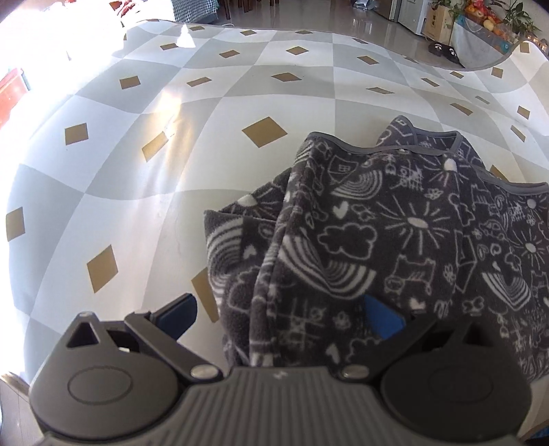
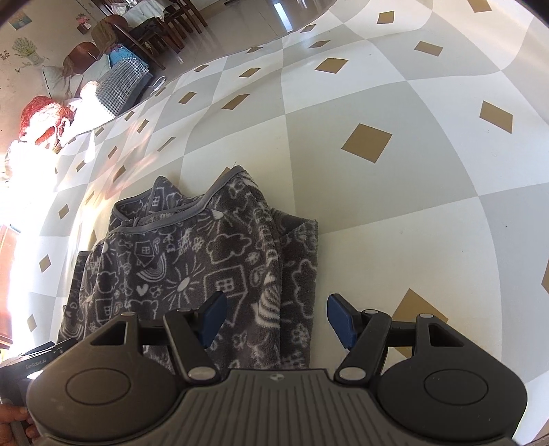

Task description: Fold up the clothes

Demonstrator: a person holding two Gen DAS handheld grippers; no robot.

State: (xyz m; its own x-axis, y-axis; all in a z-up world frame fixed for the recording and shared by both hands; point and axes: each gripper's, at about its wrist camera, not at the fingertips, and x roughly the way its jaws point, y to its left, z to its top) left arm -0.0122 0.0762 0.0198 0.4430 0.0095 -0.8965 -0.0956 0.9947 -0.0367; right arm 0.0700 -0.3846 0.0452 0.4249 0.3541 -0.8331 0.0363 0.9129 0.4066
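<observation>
A dark grey fleece garment (image 1: 394, 233) printed with white doodles of suns, clouds, houses and rainbows lies bunched in loose folds on the surface (image 1: 171, 144), which is covered in a pattern of grey and white diamonds with small tan squares. In the left wrist view the garment fills the lower right, its grey-bound edge (image 1: 429, 147) turned toward the far side. The left gripper (image 1: 284, 317) stands open over the garment's near left edge: the left blue pad (image 1: 178, 314) is over bare surface beside the cloth, while the right pad (image 1: 382, 319) shows against the fleece, and whether it touches cannot be told. In the right wrist view the right gripper (image 2: 278, 317) is also open and holds nothing, its left pad (image 2: 214, 317) above the fleece and its right pad (image 2: 339, 319) over bare surface beside the garment's right edge. The surface around the cloth lies bare, with strong sun glare along its left side. Beyond its far edge are a glossy floor, dark wooden chairs (image 2: 161, 24), a checked cushion (image 2: 120, 85), a red knitted item (image 2: 44, 116), potted plants (image 1: 514, 13) and a pair of black slippers (image 1: 444, 49).
</observation>
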